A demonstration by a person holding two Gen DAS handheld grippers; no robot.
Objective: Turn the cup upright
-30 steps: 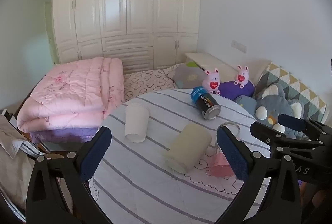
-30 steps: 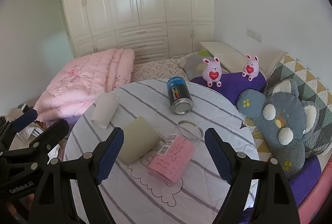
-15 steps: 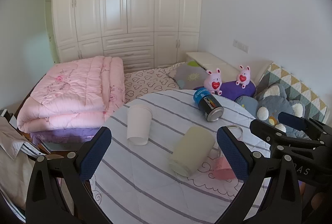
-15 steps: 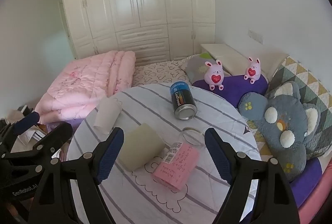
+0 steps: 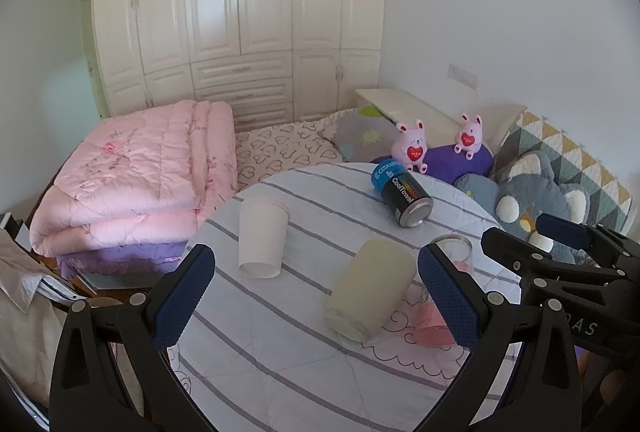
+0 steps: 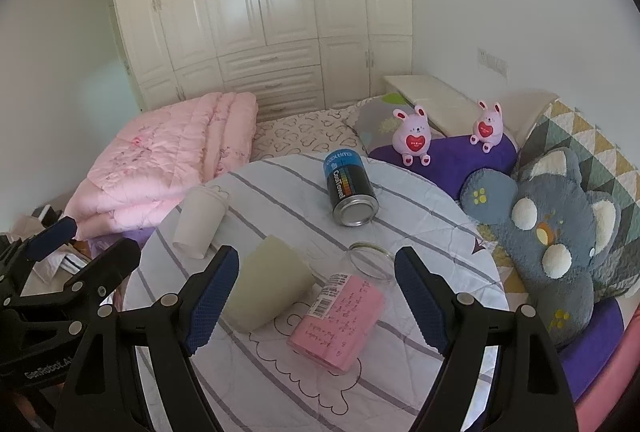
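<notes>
A cream cup [image 5: 372,288] lies on its side on the round striped table [image 5: 280,360]; it also shows in the right wrist view [image 6: 270,282]. A white paper cup [image 5: 262,242] stands rim-down to its left, also in the right wrist view [image 6: 200,222]. A glass with a pink label [image 6: 340,320] lies on its side to the right, partly hidden by a finger in the left wrist view [image 5: 434,320]. My left gripper [image 5: 316,296] is open above the near table. My right gripper [image 6: 316,302] is open, above the cream cup and glass.
A blue-and-black can [image 6: 348,187] lies on its side at the far side of the table. A folded pink quilt [image 5: 136,179] lies on the bed to the left. Plush toys and cushions [image 6: 548,224] crowd the right. Wardrobes [image 5: 240,11] stand behind.
Both grippers have pulled back and risen a little, so the table objects sit lower and farther in view. Both stay open. No object has moved.
</notes>
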